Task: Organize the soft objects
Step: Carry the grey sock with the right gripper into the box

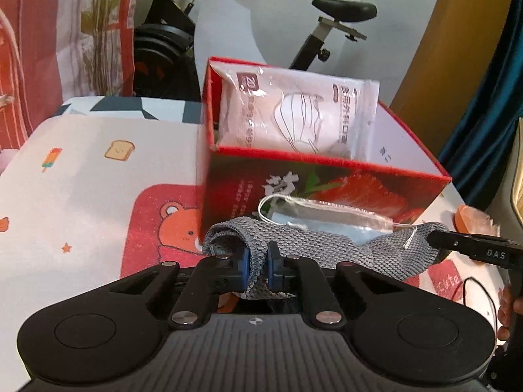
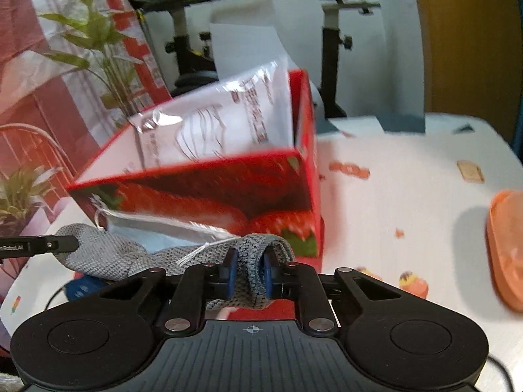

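Observation:
A grey knitted cloth (image 1: 327,245) is stretched between both grippers in front of a red strawberry-print box (image 1: 327,189). My left gripper (image 1: 258,269) is shut on the cloth's left end. My right gripper (image 2: 250,271) is shut on the cloth's right end (image 2: 255,261); its finger shows at the right edge of the left wrist view (image 1: 457,240). A small bagged face mask (image 1: 330,219) with white ear loops lies on the cloth. A white pack of masks (image 1: 294,114) stands inside the box (image 2: 212,189).
The table has a cartoon-print cover (image 1: 81,179). An orange plastic dish (image 2: 506,248) lies at the right. An exercise bike (image 1: 330,26) and a plant (image 2: 98,39) stand behind the table.

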